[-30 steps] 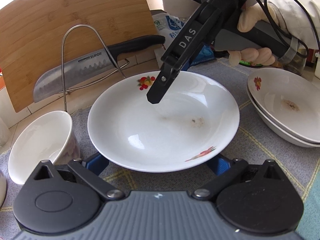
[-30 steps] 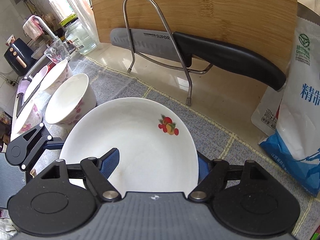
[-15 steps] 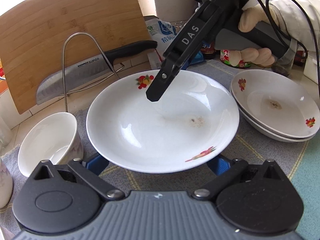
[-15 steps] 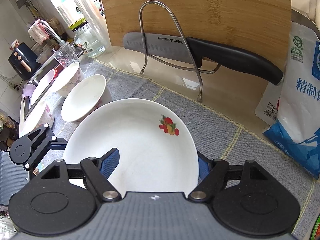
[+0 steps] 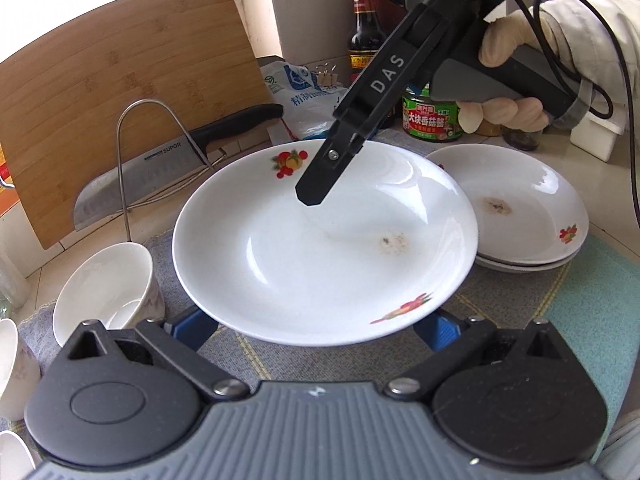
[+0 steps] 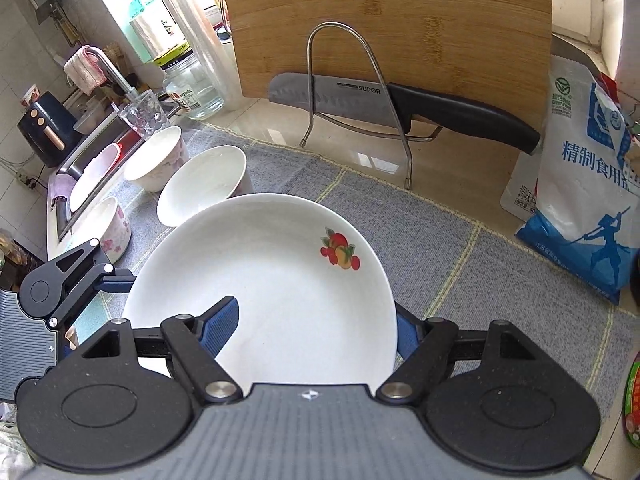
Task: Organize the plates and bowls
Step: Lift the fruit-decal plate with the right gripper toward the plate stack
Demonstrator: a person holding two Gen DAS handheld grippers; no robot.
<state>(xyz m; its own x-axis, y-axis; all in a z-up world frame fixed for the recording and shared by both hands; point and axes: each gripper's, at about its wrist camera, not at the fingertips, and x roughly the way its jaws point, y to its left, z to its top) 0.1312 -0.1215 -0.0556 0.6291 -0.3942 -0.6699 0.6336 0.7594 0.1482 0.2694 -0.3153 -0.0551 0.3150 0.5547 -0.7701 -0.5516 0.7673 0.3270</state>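
White glazed china with a red-and-orange fruit print near its rim: that is the plate [image 5: 324, 248] we carry above the grey mat [image 6: 460, 264], a brown smear showing in its hollow. Our right hand-held gripper [image 6: 316, 324] pinches the plate's rim, one blue pad [image 6: 220, 322] lying on the inner face and the other tucked behind the edge. Our left hand-held gripper [image 5: 316, 326] sits under the plate's near side with its jaws spread wide; the plate hides the pads' tips, so we cannot tell whether they touch it. Toward the right edge of the worktop lie the stacked plates [image 5: 532, 216], the top one stained too. Bowls [image 6: 204, 184] stand toward the left edge by the sink. At the back edge a knife [image 6: 400, 104] rests in a wire rack against the bamboo board [image 6: 384, 20]. The stack's lower plates show only as rims.
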